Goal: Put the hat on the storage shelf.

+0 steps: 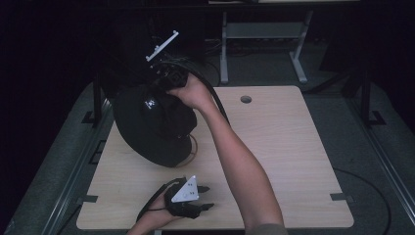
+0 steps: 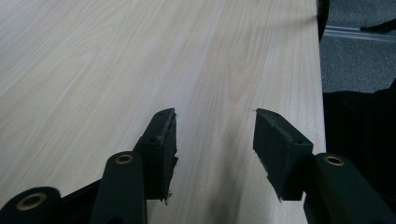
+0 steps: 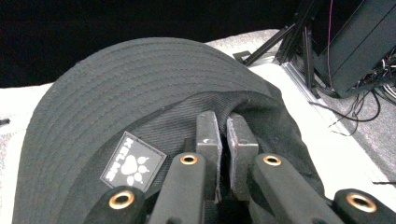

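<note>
A black cap [image 1: 151, 125] with a stitched brim hangs over the back left of the wooden table [image 1: 284, 147]. My right gripper [image 1: 164, 90] is shut on the cap's crown fabric from above. In the right gripper view the two jaws stand almost together at the right gripper's tip [image 3: 223, 119], pinching a fold of the cap [image 3: 130, 88] beside a paw-print patch [image 3: 133, 168]. My left gripper [image 1: 208, 197] rests low near the table's front edge. It is open in the left gripper view [image 2: 215, 112], with bare table [image 2: 93, 70] between its jaws.
A thin ring-shaped stand [image 1: 194, 149] shows under the cap's right side. A round cable hole [image 1: 245, 99] is at the table's back edge. A white bracket [image 1: 162, 45] and dark equipment stand behind the table. Grey floor [image 2: 355, 60] lies past the table's edge.
</note>
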Action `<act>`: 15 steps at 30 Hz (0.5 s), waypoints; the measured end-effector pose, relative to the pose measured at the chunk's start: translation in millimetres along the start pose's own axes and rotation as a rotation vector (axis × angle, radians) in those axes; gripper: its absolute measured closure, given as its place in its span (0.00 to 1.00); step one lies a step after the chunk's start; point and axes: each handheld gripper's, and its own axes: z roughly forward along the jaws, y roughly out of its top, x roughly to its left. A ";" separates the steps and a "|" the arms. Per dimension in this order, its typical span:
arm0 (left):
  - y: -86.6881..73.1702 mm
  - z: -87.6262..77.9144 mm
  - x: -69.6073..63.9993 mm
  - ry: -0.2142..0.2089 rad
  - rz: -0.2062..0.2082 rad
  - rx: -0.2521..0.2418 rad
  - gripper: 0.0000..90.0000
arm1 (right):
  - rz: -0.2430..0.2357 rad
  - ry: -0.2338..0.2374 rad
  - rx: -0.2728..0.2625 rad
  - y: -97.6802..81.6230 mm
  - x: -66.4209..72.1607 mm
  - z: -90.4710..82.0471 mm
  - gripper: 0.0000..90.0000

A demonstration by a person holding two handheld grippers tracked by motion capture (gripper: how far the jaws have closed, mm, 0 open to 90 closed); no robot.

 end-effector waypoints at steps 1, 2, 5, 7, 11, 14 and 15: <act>0.0 -0.2 0.3 0.001 0.000 -0.002 0.54 | -0.014 0.000 0.004 1.4 1.6 3.3 0.96; 0.1 -0.2 0.7 0.002 0.002 -0.002 0.54 | -0.014 0.000 0.004 1.4 1.6 3.3 0.96; 0.7 0.2 0.2 0.001 0.004 -0.001 0.54 | -0.043 -0.016 0.038 5.4 7.6 9.9 0.96; 1.3 -0.2 -0.2 0.001 0.011 0.001 0.54 | -0.076 -0.021 0.072 8.1 12.1 15.9 0.96; 1.4 -0.5 -0.3 0.001 0.011 0.001 0.54 | -0.096 -0.032 0.096 11.7 18.1 22.0 0.96; 1.3 -0.2 -0.5 -0.004 0.014 0.002 0.54 | -0.116 -0.044 0.101 12.8 21.7 22.9 0.95; 1.4 0.6 -1.3 -0.005 0.012 0.002 0.54 | -0.116 -0.047 0.100 12.8 22.1 22.8 0.95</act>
